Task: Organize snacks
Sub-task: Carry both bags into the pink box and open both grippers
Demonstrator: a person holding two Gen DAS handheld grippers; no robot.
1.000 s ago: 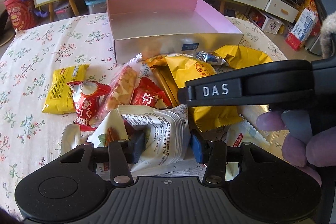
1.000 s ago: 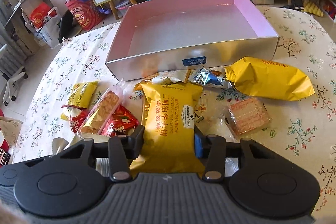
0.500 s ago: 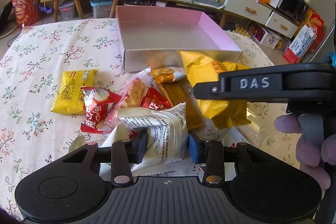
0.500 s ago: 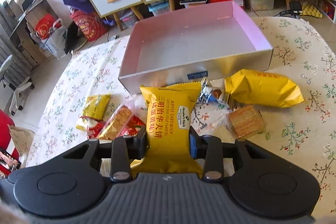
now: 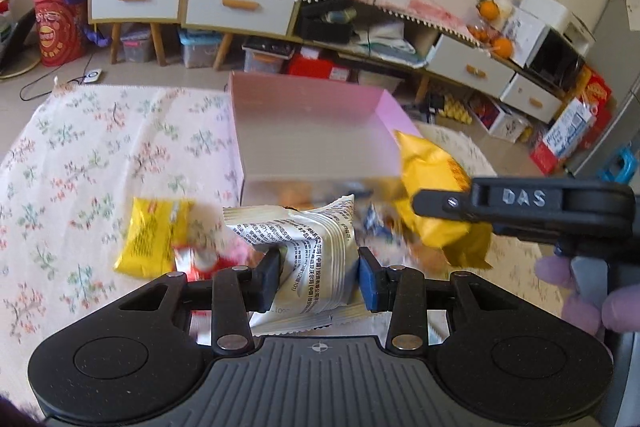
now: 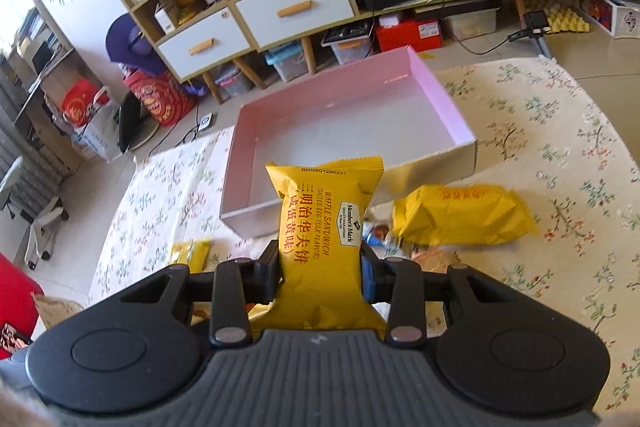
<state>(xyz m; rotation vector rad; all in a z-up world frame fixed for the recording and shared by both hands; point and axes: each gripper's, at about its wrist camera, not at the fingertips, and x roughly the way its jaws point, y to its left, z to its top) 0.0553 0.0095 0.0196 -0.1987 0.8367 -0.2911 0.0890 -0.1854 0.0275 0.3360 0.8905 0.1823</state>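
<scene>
the pink box [image 6: 436,95] is what everything turns on: it sits on the floral tablecloth [image 6: 560,131] ahead of both claws, open side up, inside bare as far as i can see, its silver front wall facing me. in the right wrist view its long axis runs across my line of travel, slanting up toward the right, so i judge any forward carry that clears the front wall lands inside.

my right gripper [image 6: 320,267] is clamped narrow on the yellow waffle sandwich pack [image 6: 324,211], pads pressing its sides. the pack stands upright along the fingers, its top edge overlapping the near wall of the box in the picture, so i read it as lifted clear of the table and almost at the rim. my left gripper [image 5: 319,269] is likewise pinched on the white printed snack pack [image 5: 308,239], pads squeezing its waist, the crimped top pointing forward at the box's front wall [image 5: 320,183].

from the left view the box lies straight ahead and slightly right. the right gripper's arm [image 5: 520,207] crosses that view on the right, with the yellow pack reaching the box's right front corner, so the right hand looks nearer to a drop.

loose on the cloth before the wall: a small yellow packet [image 5: 152,235] to the left, a big yellow bag [image 6: 460,215] to the right, and blurred wrappers i can't name between them.
</scene>
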